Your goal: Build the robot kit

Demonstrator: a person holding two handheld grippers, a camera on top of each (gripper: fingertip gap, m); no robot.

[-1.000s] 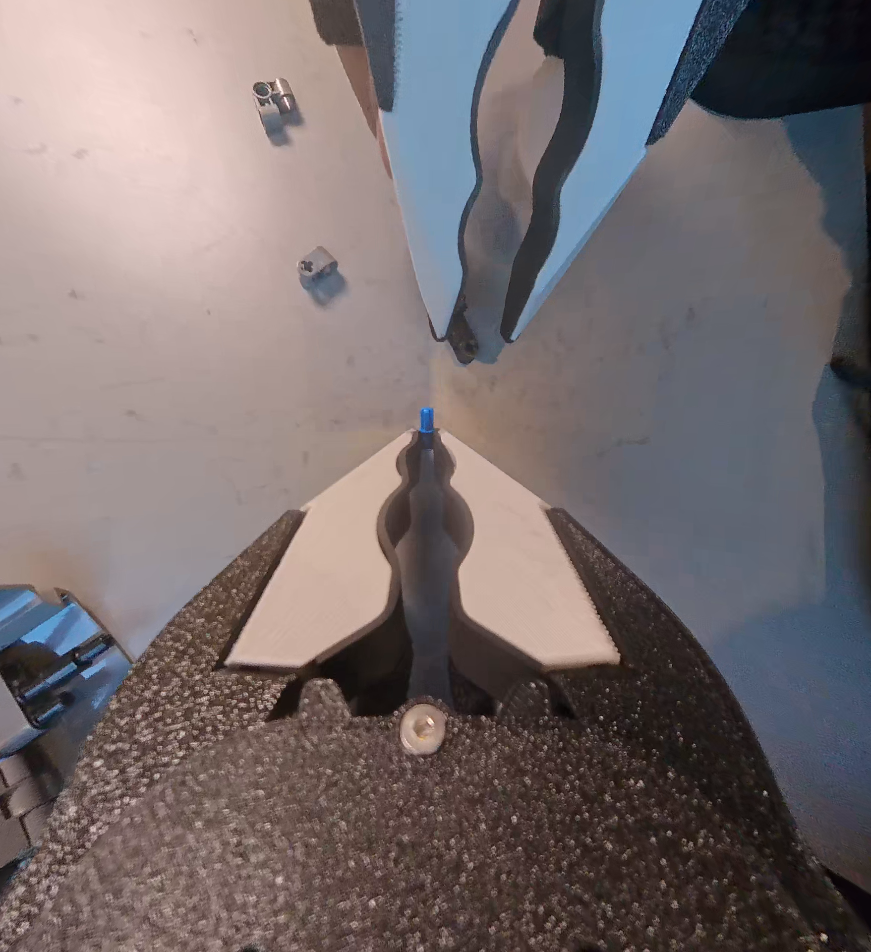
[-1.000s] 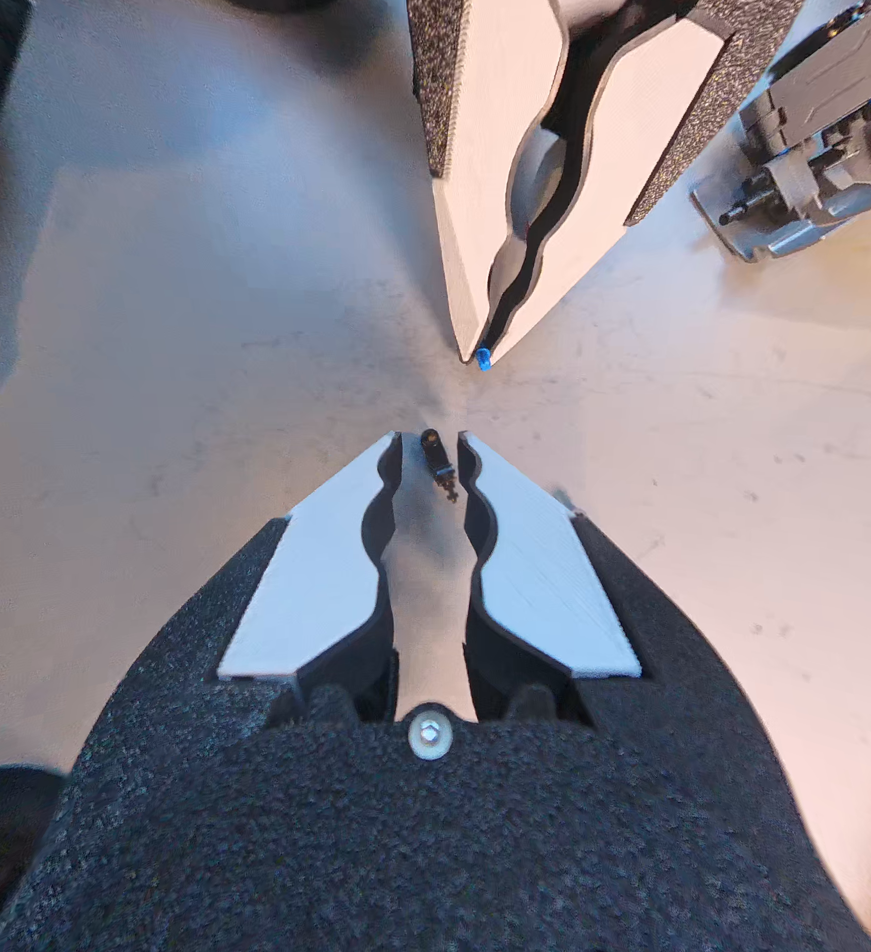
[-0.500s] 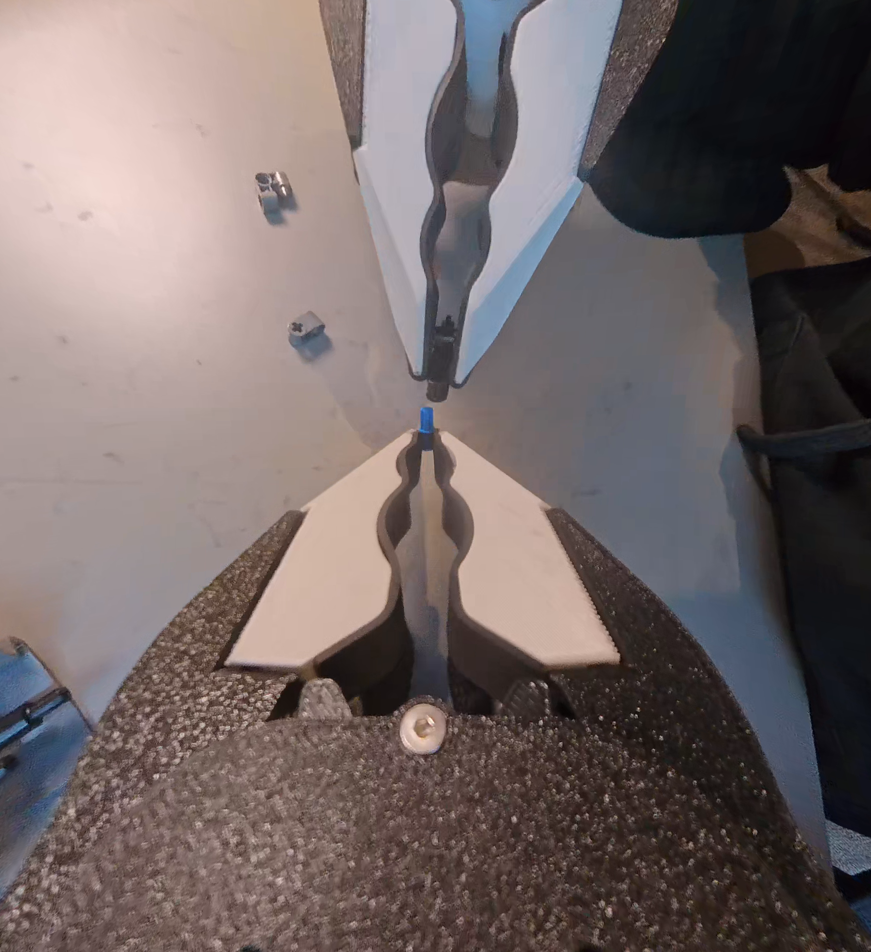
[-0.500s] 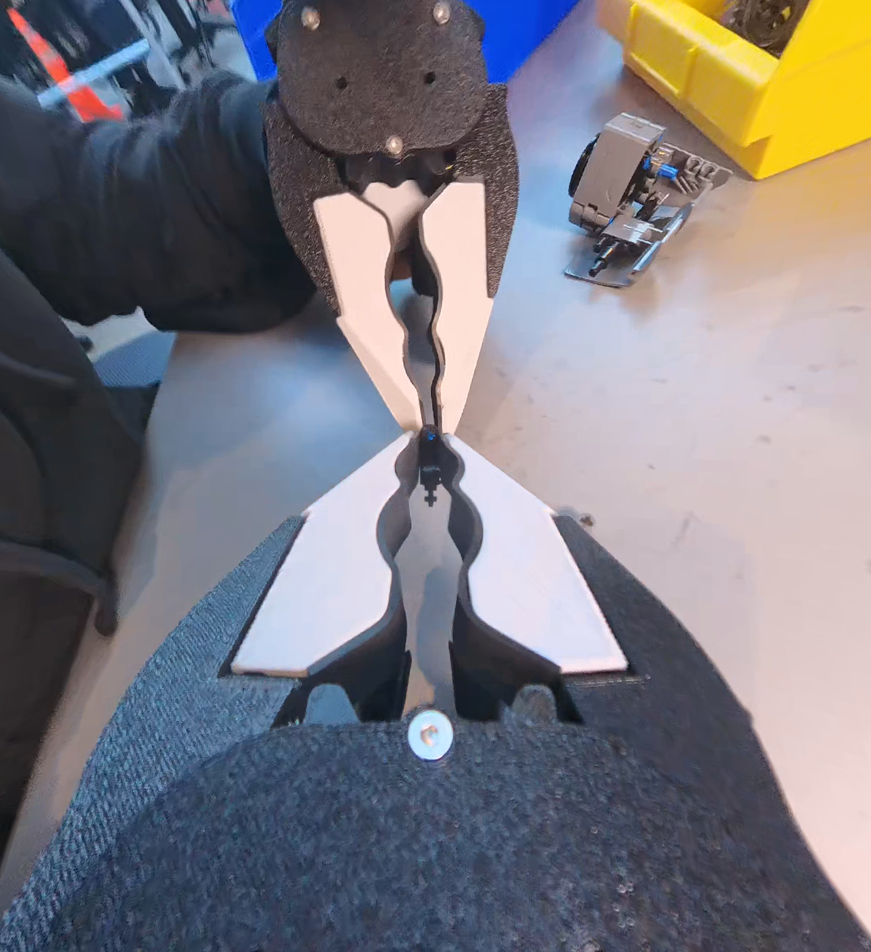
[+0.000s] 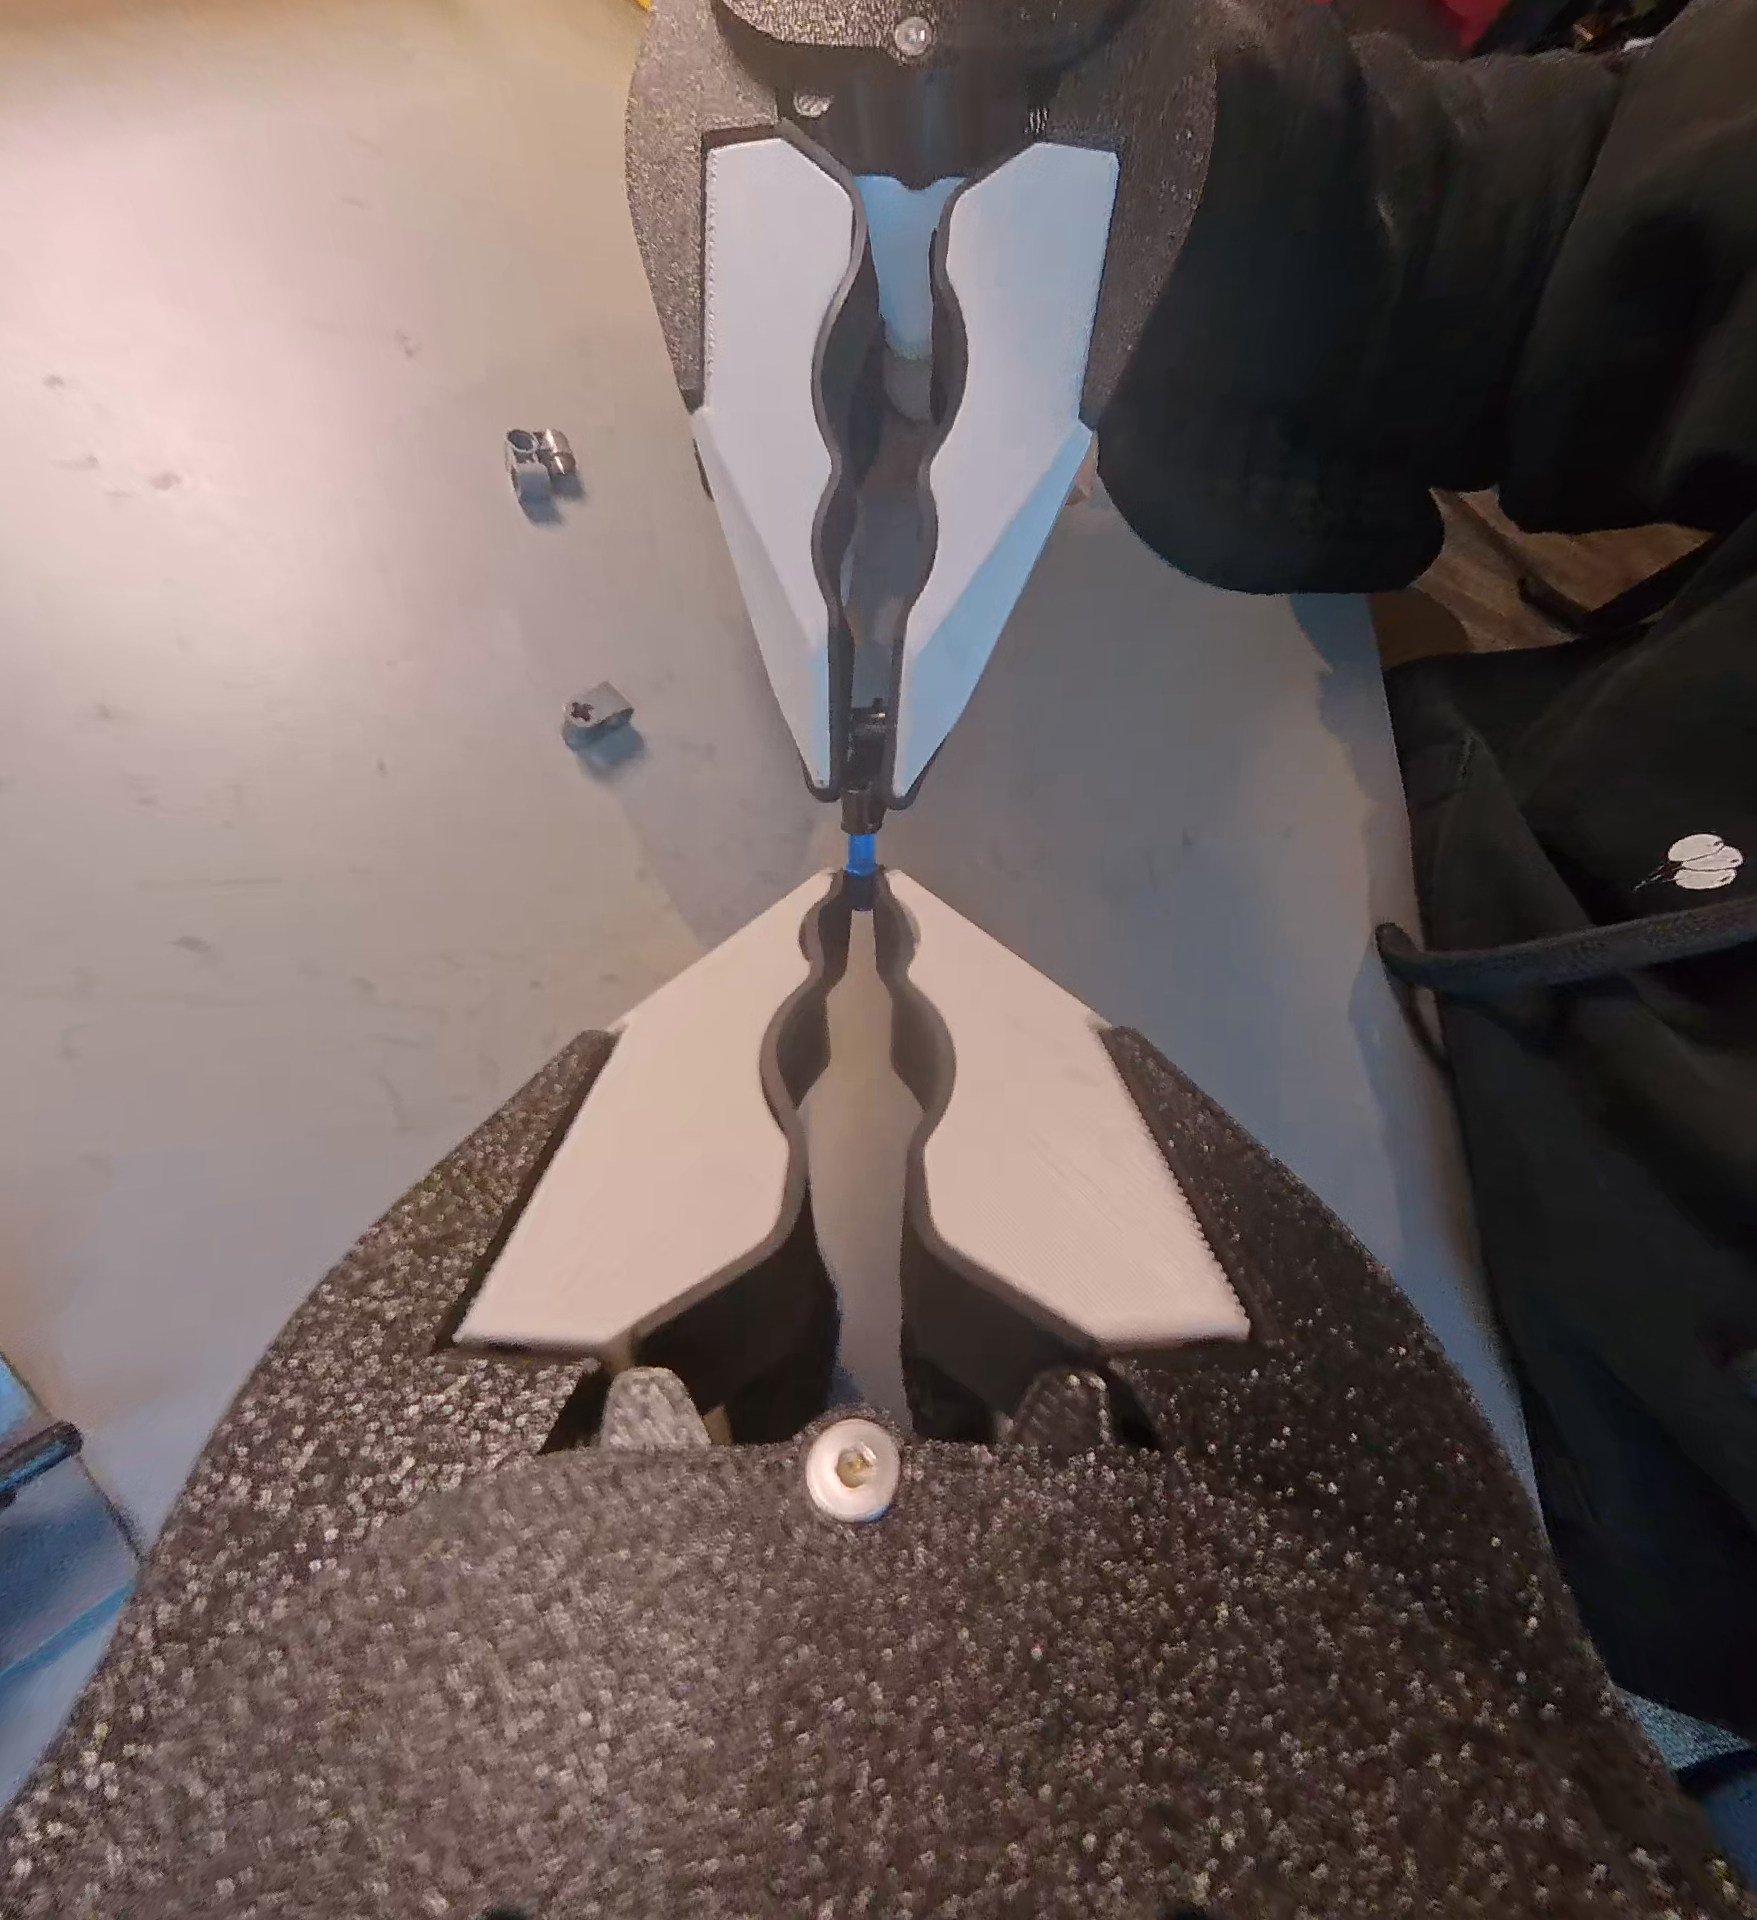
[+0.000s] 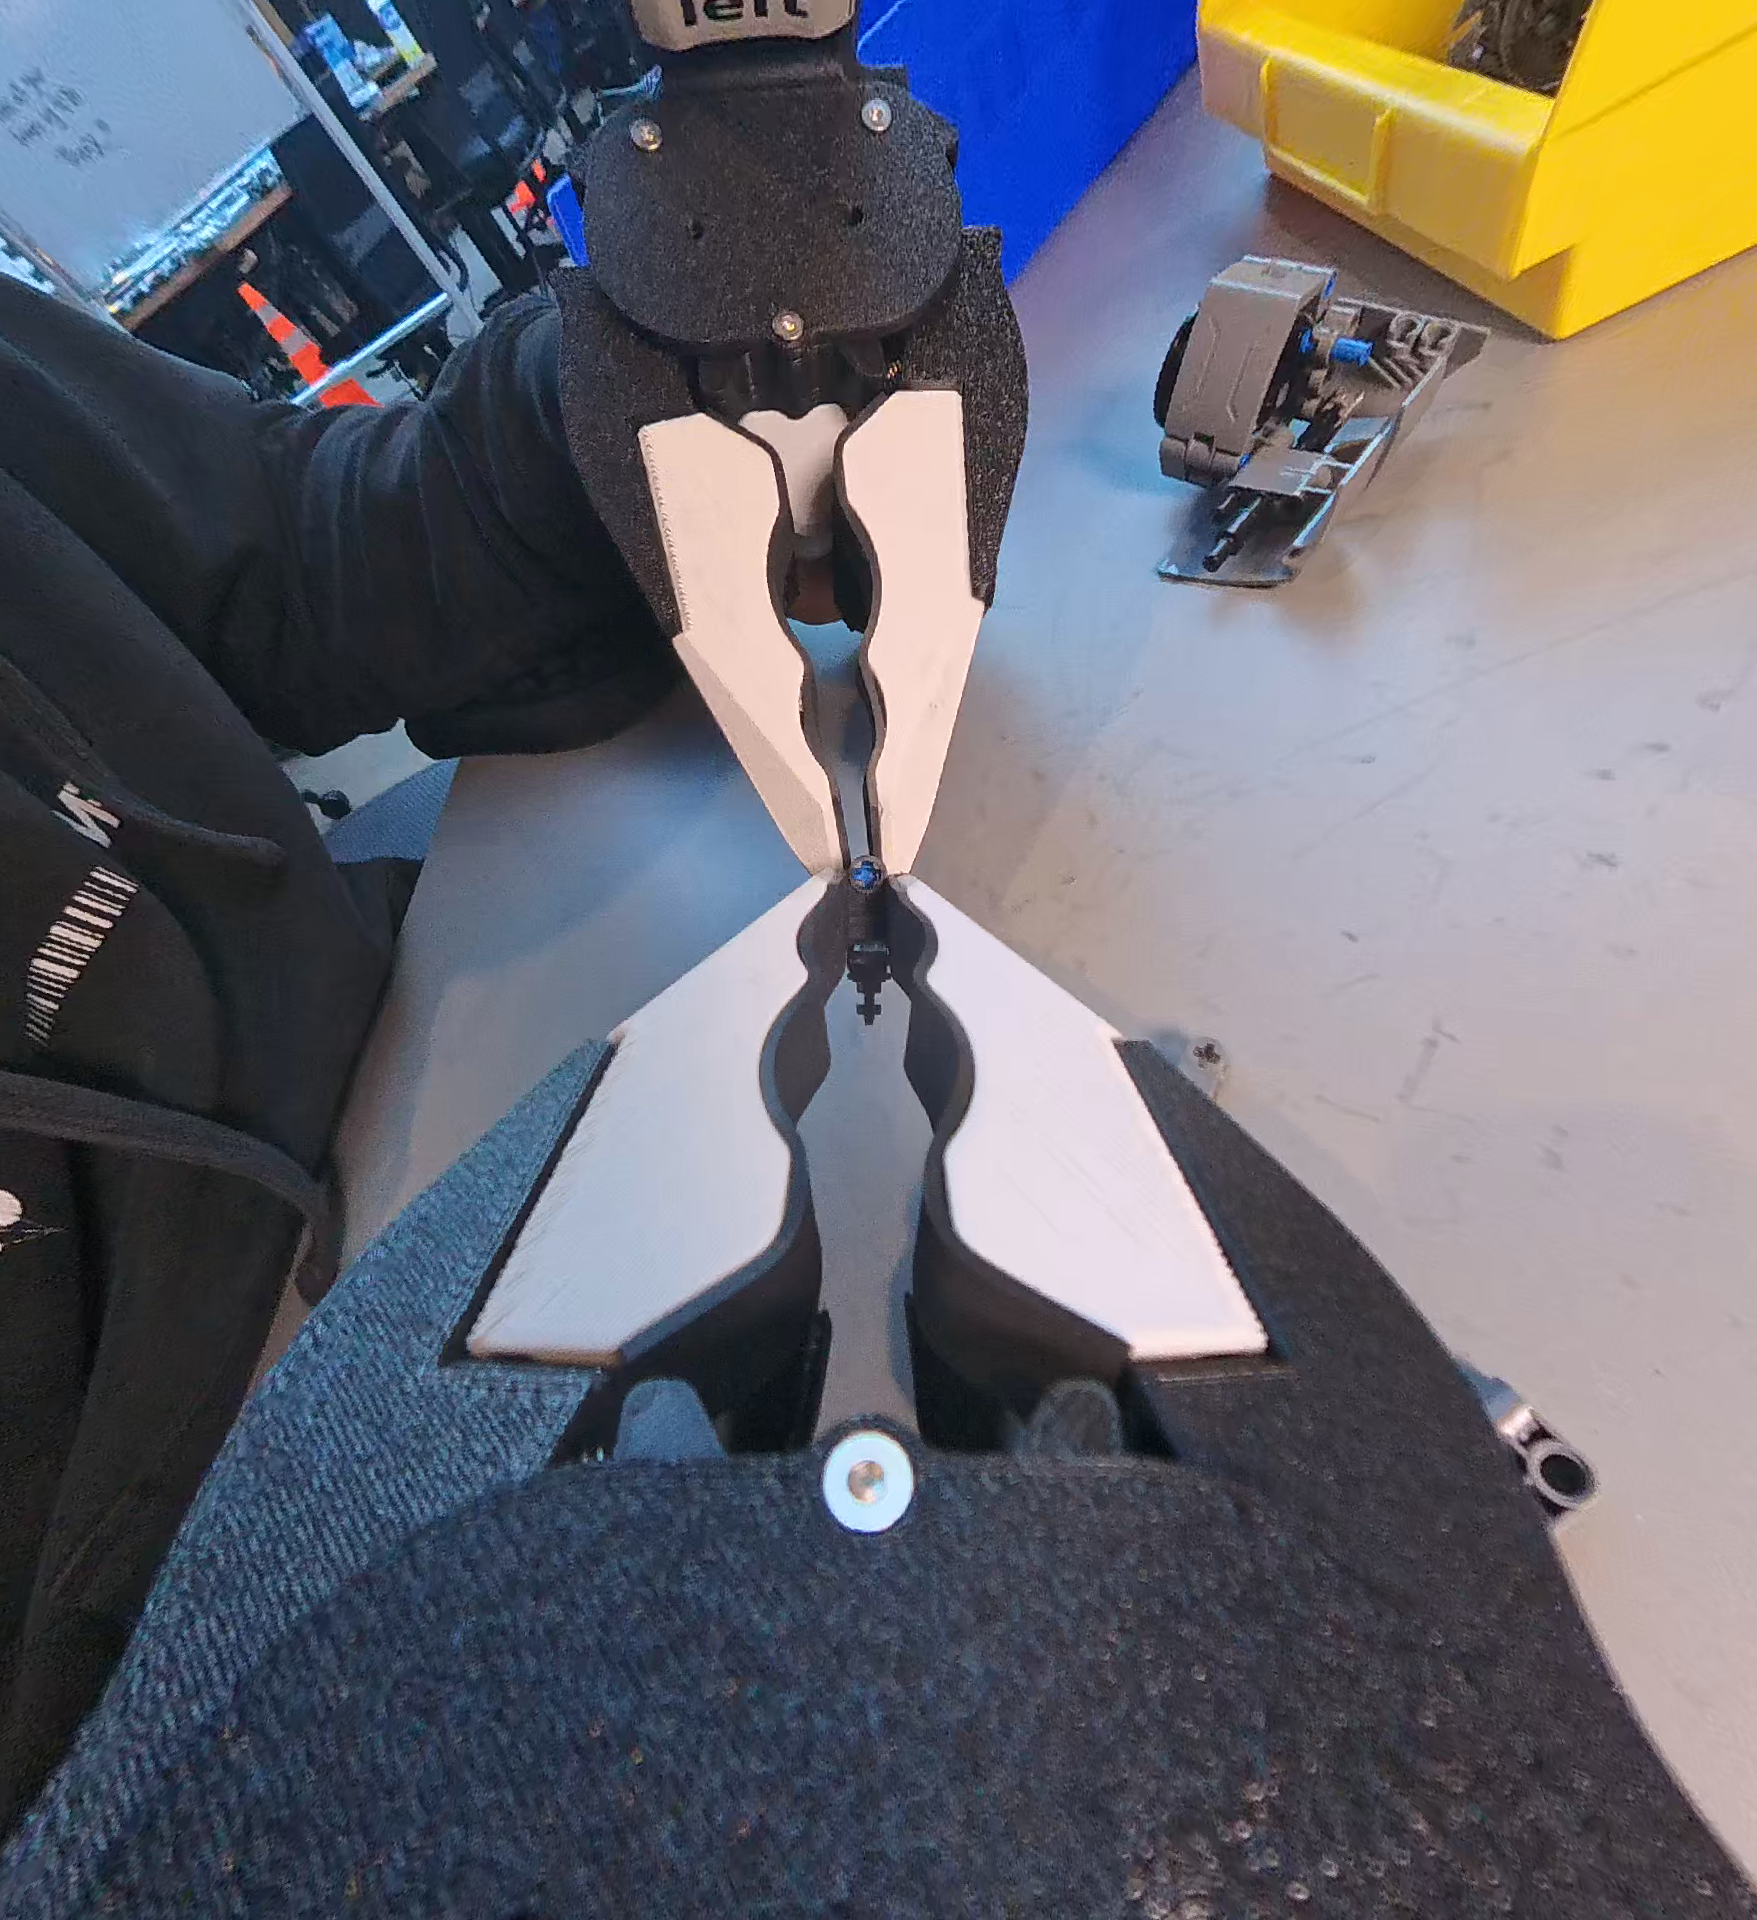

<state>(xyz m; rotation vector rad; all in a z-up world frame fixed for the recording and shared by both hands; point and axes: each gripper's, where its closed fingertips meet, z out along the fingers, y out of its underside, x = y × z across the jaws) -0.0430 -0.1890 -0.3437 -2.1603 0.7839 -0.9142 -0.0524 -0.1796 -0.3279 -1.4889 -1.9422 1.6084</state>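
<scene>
Blue pin (image 5: 860, 860): we pinch it in the left claw (image 5: 858, 883), tip outward for mating.
Black connector (image 6: 863, 961): right claw (image 6: 861, 902) clamps it, meeting the pin above the bench (image 6: 1476, 831).

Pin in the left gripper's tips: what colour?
Blue pin; clearest in the left wrist view.

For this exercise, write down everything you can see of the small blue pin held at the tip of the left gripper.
The blue pin is a thin, short peg, plastic by its look, bright blue. The left gripper is shut on its near end, so only a short part shows past the fingertips. It points straight ahead, held off the grey table. Its far end meets the small black connector pinched in the right gripper, tip to tip; whether it has entered cannot be told.
</scene>
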